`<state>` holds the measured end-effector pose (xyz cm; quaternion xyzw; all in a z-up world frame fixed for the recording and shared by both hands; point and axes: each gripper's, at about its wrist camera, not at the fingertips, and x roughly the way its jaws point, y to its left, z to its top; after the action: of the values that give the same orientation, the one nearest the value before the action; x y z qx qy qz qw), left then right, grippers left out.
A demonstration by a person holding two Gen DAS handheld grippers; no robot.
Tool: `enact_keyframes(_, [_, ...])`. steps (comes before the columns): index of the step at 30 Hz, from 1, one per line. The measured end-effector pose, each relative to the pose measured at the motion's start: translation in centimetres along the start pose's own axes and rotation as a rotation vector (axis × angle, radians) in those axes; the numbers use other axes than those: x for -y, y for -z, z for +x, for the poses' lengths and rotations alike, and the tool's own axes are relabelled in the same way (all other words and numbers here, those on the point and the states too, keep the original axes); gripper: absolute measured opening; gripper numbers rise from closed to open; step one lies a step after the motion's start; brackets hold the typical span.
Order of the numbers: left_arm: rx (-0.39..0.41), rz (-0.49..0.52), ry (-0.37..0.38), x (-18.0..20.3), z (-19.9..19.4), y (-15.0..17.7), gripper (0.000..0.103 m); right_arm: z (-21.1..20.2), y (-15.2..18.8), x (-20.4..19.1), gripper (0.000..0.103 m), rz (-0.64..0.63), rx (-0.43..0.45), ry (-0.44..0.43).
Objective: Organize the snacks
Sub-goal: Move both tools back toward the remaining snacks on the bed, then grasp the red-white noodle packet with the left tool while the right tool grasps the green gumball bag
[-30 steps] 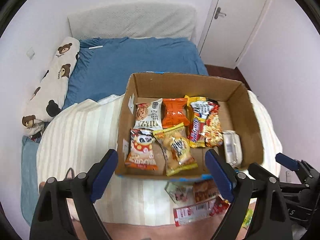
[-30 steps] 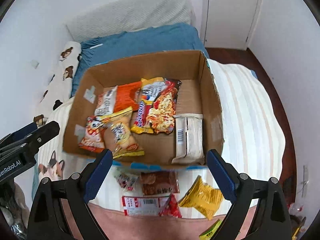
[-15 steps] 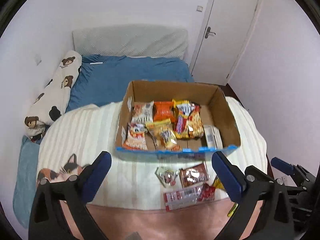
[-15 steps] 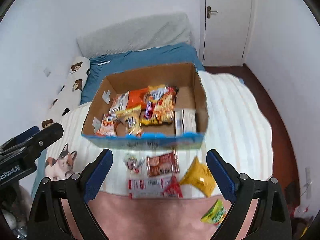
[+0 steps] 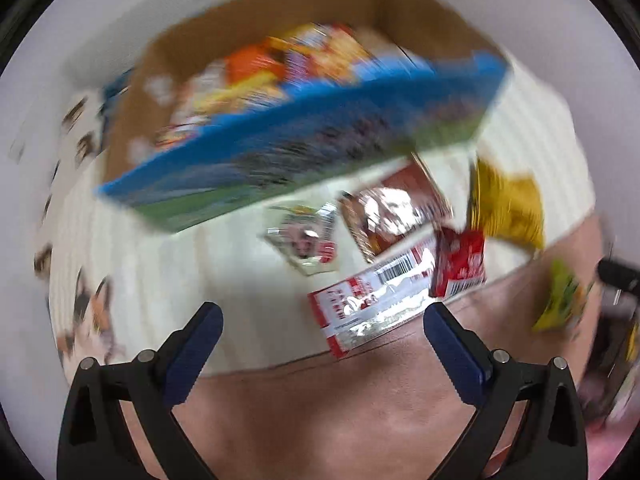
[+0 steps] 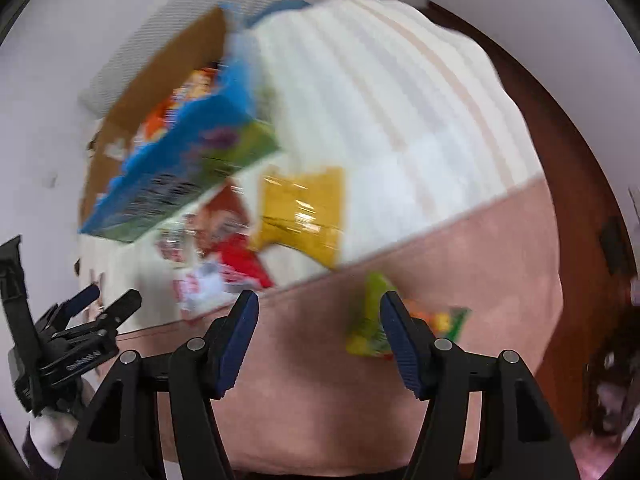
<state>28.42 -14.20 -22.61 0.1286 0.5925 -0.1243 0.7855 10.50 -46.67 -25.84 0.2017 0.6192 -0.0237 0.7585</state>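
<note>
Both views are blurred by motion. A cardboard box (image 5: 400, 12) with a blue printed front (image 6: 168, 176) holds several snack packs. In front of it on the striped blanket lie a silver packet (image 5: 304, 236), a brown packet (image 5: 392, 212), a long red-and-white packet (image 5: 376, 308), a small red pack (image 5: 460, 272) and a yellow bag (image 5: 508, 204) (image 6: 300, 212). My left gripper (image 5: 322, 320) hangs open just above the long packet and holds nothing. My right gripper (image 6: 319, 300) is closing; a green-yellow packet (image 6: 368, 320) lies under its right finger, untouched by the pads.
A pink blanket (image 6: 440, 260) covers the bed's near edge below the striped one (image 6: 380, 100). Dark wood floor (image 6: 580, 160) runs along the right. My left gripper (image 6: 92, 304) shows at the right wrist view's lower left. Dark clutter (image 5: 616, 340) sits at the far right.
Both grippers have dropped toward the loose snacks at the bed's near edge and rolled, so the box now looks tilted and close. The right jaws stand narrower than before.
</note>
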Motion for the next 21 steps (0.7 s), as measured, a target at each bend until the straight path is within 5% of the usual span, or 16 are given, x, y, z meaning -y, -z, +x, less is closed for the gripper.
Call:
enact_keyframes(10, [-0.191, 0.421, 0.008, 8.4, 7.9, -1.6, 0.103, 2.2, 0.3, 5.3, 0.077, 0.083, -0.069, 0.028])
enact_keyframes(13, [-0.195, 0.489, 0.009, 10.0, 8.6, -1.3, 0.086, 2.6, -0.4, 4.0, 0.082, -0.036, -0.109, 0.062])
enact_keyframes(14, [-0.206, 0.478, 0.027, 10.1, 8.7, -1.3, 0.077, 2.9, -0.4, 3.3, 0.085, -0.1, -0.13, 0.077])
enact_keyframes(17, [-0.207, 0.394, 0.055, 9.7, 8.4, -1.4, 0.073, 3.6, 0.2, 0.8, 0.088, -0.335, -0.16, 0.211])
enact_keyframes(21, [-0.279, 0.116, 0.097, 6.5, 8.3, -0.7, 0.072, 5.8, 1.7, -1.7, 0.088, -0.583, -0.222, 0.336])
